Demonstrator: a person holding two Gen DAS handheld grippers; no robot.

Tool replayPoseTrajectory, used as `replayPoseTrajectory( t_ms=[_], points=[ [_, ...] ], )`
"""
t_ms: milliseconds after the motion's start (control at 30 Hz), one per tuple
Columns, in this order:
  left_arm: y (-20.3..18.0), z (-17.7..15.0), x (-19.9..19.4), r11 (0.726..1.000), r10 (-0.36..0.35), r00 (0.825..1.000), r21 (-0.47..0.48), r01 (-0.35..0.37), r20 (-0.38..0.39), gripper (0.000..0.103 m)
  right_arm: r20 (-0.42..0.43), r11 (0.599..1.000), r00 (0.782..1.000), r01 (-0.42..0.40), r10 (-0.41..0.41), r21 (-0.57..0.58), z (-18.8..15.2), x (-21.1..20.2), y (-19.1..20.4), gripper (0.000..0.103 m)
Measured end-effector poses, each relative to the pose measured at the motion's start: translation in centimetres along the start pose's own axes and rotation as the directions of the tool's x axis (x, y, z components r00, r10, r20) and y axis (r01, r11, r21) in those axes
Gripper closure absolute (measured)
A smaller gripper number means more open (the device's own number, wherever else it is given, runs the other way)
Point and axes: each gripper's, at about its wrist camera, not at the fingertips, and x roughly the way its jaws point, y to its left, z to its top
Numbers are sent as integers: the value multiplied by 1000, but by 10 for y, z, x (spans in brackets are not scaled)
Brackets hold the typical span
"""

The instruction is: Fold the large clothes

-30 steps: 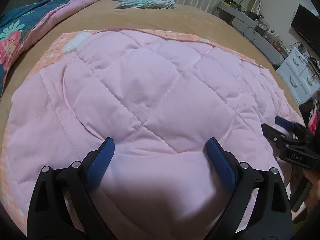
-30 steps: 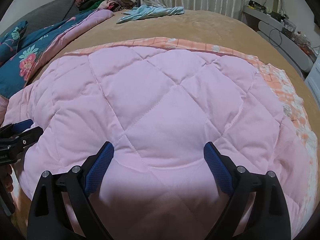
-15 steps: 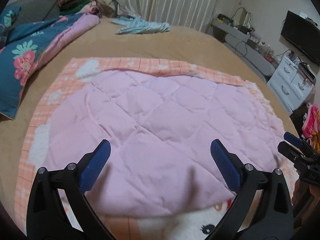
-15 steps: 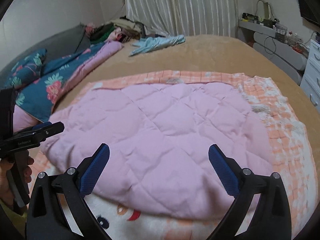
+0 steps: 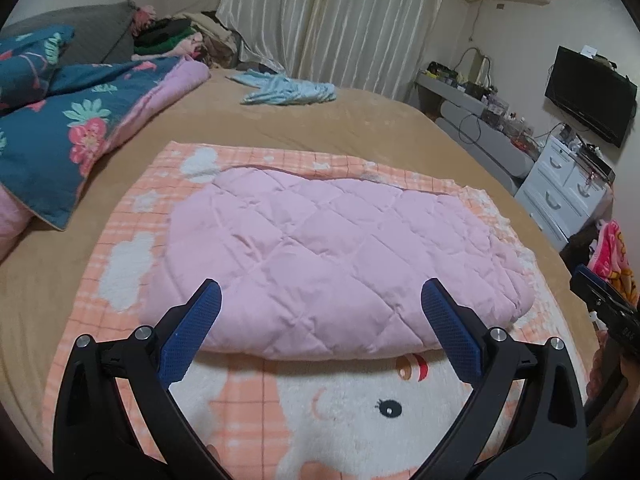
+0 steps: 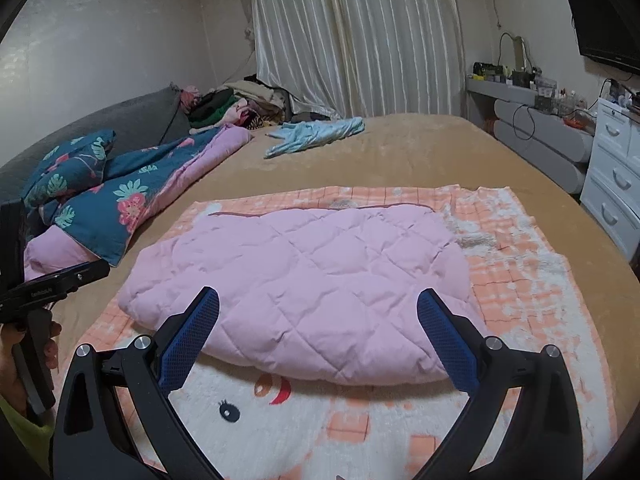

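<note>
Left claw (image 5: 320, 292) and right claw (image 6: 318, 298) both wide apart, just been opening, nothing between. Just beyond, pink quilted layer (image 5: 332, 248) folded over peach blanket (image 5: 320, 412), mid-bed (image 5: 320, 120). Probably best: pinch near corners evenly, lift together; corners out of view.

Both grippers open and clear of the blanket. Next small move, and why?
Probably lower both the left gripper and right gripper to the near edge of the orange checked blanket to start another fold. The pink quilted side is already folded over it, and both jaws stand wide with nothing between them.
</note>
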Motion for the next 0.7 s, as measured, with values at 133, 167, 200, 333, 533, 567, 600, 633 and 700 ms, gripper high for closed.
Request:
replayPoseTrajectory(
  t_ms=[133,167,200,333,533,567,600,633,700],
  points=[
    [3,-11,-19,1000,4,1000,-10,-3,16,9,10,1000,1000,2,-2,1,-9,-18,3,4],
    [4,-14,-22,1000,12,1000,-7,-12,17,9,12,1000,1000,3,-3,-1,-12,-21,4,4],
    [4,-17,-25,1000,17,1000,-4,-17,20,9,13,1000,1000,6,-6,-1,-15,-26,4,4],
    [8,-29,-34,999,37,999,-1,-37,16,9,17,1000,1000,21,-21,13,-30,-37,6,4],
    [15,-44,-43,998,58,998,-4,-57,18,9,15,998,999,48,-48,40,-50,-46,4,4],
    [15,-46,-44,998,56,998,-8,-56,17,9,12,998,999,49,-49,47,-53,-47,3,4],
    [16,-48,-44,998,54,998,-11,-54,13,9,8,997,999,49,-50,54,-57,-47,3,4],
    [17,-51,-45,999,49,999,-16,-49,10,9,4,997,999,48,-48,58,-60,-47,2,4],
    [19,-57,-47,999,50,999,-16,-50,7,9,-3,997,999,53,-53,63,-67,-48,2,4]
  ],
)
